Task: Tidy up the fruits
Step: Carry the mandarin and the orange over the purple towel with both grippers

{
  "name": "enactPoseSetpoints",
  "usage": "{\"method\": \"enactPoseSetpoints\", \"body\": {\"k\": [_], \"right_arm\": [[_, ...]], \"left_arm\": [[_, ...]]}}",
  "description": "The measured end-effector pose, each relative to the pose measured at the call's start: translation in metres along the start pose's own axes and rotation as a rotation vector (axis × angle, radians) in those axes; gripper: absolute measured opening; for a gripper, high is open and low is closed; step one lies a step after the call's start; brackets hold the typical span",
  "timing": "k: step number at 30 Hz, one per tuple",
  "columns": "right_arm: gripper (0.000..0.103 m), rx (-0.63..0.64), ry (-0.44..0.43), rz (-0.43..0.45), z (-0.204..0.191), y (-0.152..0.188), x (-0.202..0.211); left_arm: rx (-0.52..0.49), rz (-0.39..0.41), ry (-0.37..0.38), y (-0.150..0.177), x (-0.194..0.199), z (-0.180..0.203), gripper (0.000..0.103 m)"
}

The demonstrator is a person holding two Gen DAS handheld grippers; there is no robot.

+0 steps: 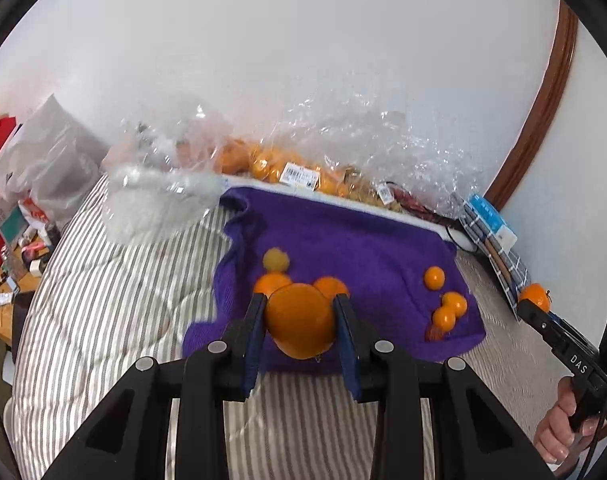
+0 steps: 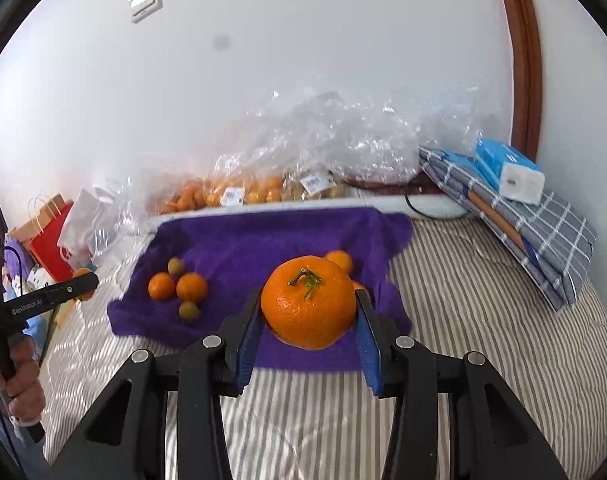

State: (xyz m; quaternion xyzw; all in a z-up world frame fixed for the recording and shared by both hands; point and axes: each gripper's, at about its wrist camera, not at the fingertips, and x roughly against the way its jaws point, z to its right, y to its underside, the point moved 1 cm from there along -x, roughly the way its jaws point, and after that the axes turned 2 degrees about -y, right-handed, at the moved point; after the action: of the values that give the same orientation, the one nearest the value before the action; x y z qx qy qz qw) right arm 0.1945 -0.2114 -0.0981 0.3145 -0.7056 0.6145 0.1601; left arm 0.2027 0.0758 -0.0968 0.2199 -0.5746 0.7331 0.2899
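Black linkage arms with blue-padded fingers filled the bottom of both views. At lower centre of the left wrist view, the left gripper (image 1: 299, 316) was clamped on a smooth round orange fruit (image 1: 299, 320), carried just above the near edge of the fuzzy purple cloth (image 1: 343, 240) spread on the grey-striped quilt (image 1: 103, 300). At the centre of the right wrist view, the right gripper (image 2: 309, 312) was closed on a larger, dimpled orange mandarin with a green stem (image 2: 308, 307), stem up.

On the cloth, two loose groups had formed: two small mandarins with two greenish-yellow fruits (image 2: 177, 290) at the left of the right view, and three small oranges (image 1: 445, 300) at the right of the left view (the sorting rule looked to be by kind, though that is a guess).

To do the step well, each fruit would best be lowered until it touched the cloth beside its like before the fingers opened, since round fruit dropped on a soft, sloping quilt could roll off. Gentle pressure would spare the skin. Clear crinkled plastic bags of fruit (image 2: 263, 188) lay across mid-frame against the wall.
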Motion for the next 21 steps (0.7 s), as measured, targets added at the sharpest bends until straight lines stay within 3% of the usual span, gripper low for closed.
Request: {"method": "enactPoseSetpoints", "body": {"k": [14, 21], "right_arm": [[0.043, 0.0, -0.025, -0.015, 0.002, -0.042, -0.074], [0.043, 0.0, -0.066, -0.094, 0.002, -0.031, -0.119]], "left_arm": [[0.046, -0.002, 0.022, -0.065, -0.067, 0.018, 0.032], [0.029, -0.087, 0.011, -0.075, -0.124, 0.024, 0.032]]}}
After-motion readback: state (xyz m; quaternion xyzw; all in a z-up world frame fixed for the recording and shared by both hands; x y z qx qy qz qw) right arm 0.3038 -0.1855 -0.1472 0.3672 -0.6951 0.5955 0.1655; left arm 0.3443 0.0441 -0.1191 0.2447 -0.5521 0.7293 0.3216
